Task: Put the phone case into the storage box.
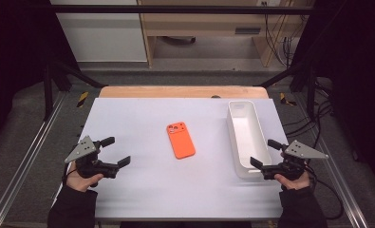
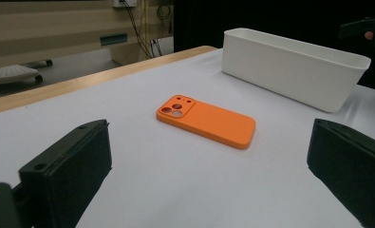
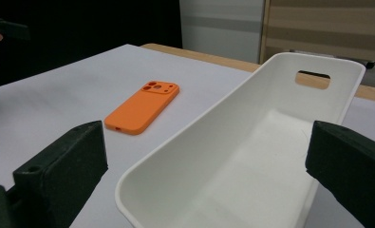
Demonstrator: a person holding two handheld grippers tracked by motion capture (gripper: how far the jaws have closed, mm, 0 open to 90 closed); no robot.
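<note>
The desk [image 1: 142, 185], covered in a pale lavender-white sheet with a wooden strip showing along its far edge, is carrying everything here. Toward its right side a long white bin [image 1: 260, 137] is sitting with its long axis running near to far; it is lying empty, and a handle slot is showing in its far end wall.

Left of the bin, about mid-desk, an orange phone case [image 1: 180, 139] is lying flat, back side up. Its long axis is running near to far, tilting slightly so the near end is leaning to the right. The camera cutout end is pointing to the far side.

The left gripper [image 1: 118, 152] is hovering at the near left, its fingers [image 2: 69, 173] standing wide apart and gripping nothing. The case is lying well apart from them, to the right and farther off, framed in the gap between them in the left gripper view.

The right gripper [image 1: 265, 153] is hovering at the near right, fingers [image 3: 61, 168] likewise spread and empty. They seem to be sitting just beside the bin's near end, though contact is hard to judge. The case is lying well apart to their left.
</note>
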